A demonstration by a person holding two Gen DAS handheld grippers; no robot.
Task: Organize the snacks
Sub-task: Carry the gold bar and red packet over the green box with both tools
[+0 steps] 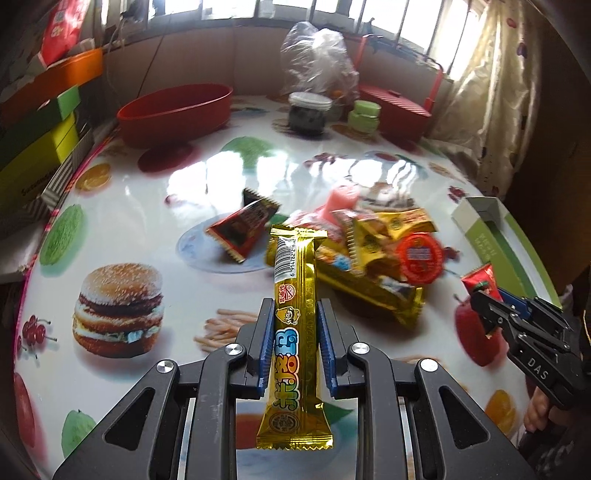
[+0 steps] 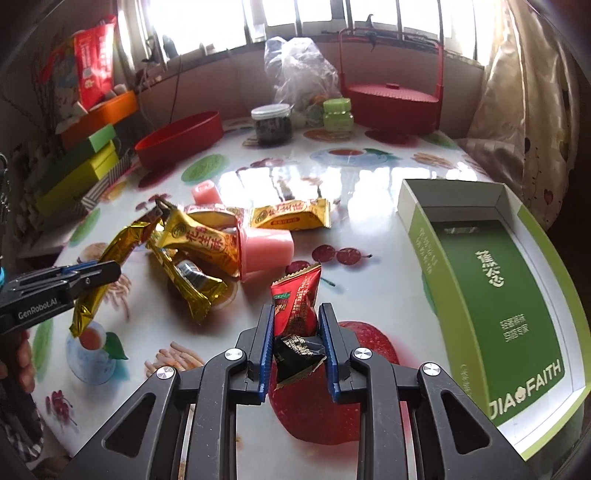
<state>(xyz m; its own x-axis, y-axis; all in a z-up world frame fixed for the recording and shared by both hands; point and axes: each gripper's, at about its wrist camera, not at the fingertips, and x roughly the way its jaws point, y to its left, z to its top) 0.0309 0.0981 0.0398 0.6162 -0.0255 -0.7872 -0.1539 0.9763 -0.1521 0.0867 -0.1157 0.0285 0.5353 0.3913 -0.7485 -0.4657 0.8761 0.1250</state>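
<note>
Worktop (image 2: 369, 192): snack pile (image 2: 207, 254) centre, green box (image 2: 495, 280) open at right. Left tongs (image 1: 295, 325) clamped gold bar (image 1: 293, 295); right tongs (image 2: 295, 325) clamped red packet (image 2: 297, 299). Advice: carry level, release low inside box, avoid pile.

Glossy food-print table (image 2: 332, 184), snack pile (image 2: 207, 243), red bowl (image 2: 177, 140), green box (image 2: 491, 280)

The worktop (image 2: 369, 184) is glossy and white, printed with fruit and fast food pictures, and it reflects bright daylight. Behind it a barred window (image 2: 295, 22) runs along the far wall. On the right side hangs a pale patterned curtain (image 2: 524, 122).
</note>
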